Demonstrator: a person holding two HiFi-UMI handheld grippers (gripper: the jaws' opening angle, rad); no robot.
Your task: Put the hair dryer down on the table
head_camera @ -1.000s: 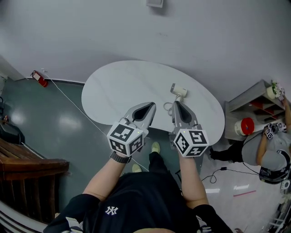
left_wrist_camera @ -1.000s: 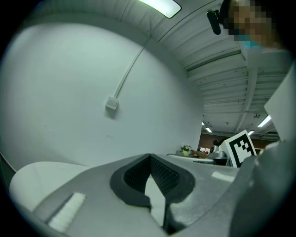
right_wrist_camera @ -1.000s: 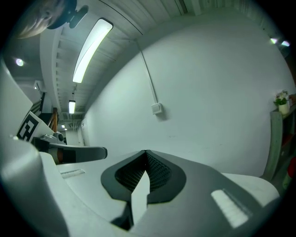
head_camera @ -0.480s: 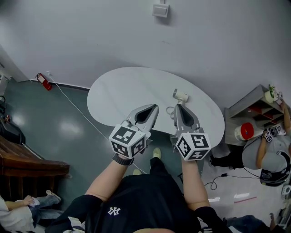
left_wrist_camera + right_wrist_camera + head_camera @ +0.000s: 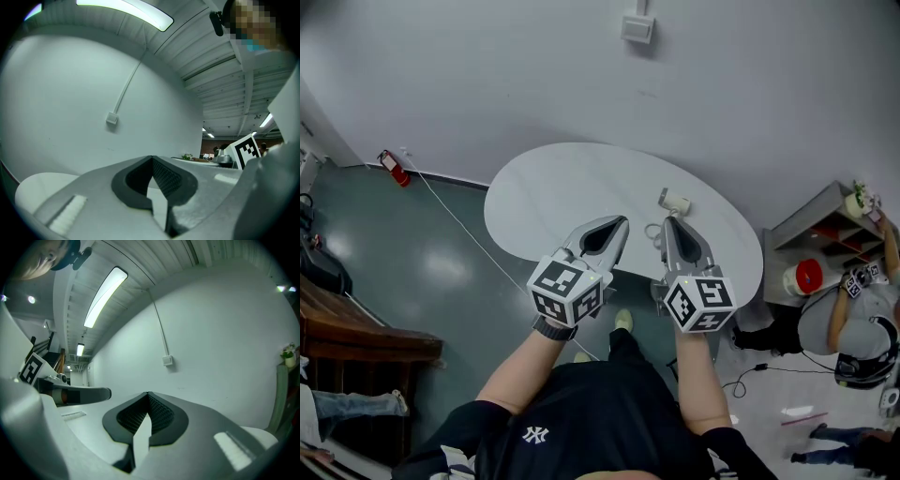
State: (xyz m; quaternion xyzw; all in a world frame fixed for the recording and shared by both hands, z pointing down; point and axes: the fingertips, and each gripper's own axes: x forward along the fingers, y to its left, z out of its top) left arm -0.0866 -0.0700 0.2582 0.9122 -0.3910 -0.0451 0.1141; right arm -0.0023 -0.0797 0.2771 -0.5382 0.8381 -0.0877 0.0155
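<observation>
White table (image 5: 562,187): hair dryer (image 5: 676,200) lying near wall (image 5: 741,94); left gripper (image 5: 619,222), right gripper (image 5: 668,222) clenched, empty.

- Dryer (image 5: 675,200) lies on the table (image 5: 553,183), toward its right.
- Left gripper (image 5: 617,223) and right gripper (image 5: 669,223) sit side by side over its near edge.
- Shelf (image 5: 825,230) stands right of the table.

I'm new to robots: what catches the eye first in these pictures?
Two claws with black-and-white marker cubes, held side by side in a person's hands: the left claw and right claw, both shut and empty. Just beyond the right one, a white hair dryer lies on the oval white table.
</observation>
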